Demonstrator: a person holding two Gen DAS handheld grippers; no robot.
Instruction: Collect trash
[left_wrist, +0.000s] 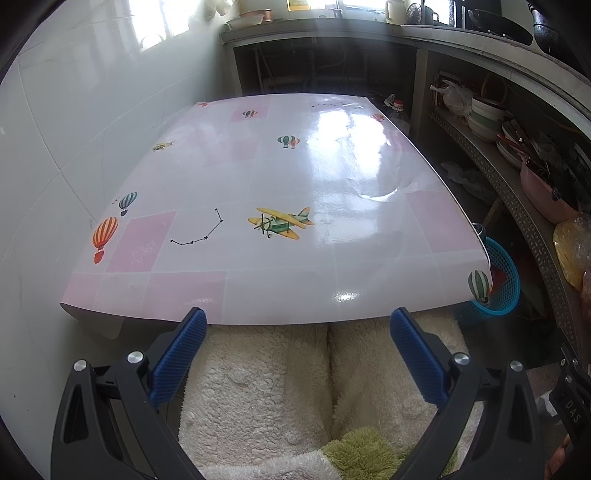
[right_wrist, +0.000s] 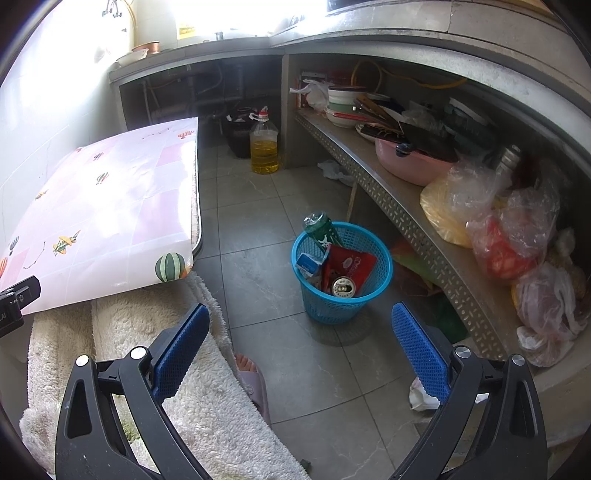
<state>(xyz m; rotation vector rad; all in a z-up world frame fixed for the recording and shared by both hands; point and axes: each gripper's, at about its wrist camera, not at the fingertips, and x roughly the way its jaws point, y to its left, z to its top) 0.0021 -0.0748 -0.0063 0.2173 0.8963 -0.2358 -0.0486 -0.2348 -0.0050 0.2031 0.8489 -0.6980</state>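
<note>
Trash, a bottle (right_wrist: 320, 226), a can (right_wrist: 343, 287) and wrappers, already fills the blue basket (right_wrist: 373, 295) off the table's (left_wrist: 295, 184) near right corner, so we hold both grippers (left_wrist: 297, 363) (right_wrist: 301, 356) open and empty, seemingly finished.

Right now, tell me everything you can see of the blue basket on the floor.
The blue basket is a round plastic bin with lattice walls, narrowing toward its base. It stands upright on the grey tiled floor, between the table and the metal shelf, touching neither. Inside are a green bottle leaning out over the rim, a red packet, a small blue carton and an opened can. Neither gripper touches it.
</note>
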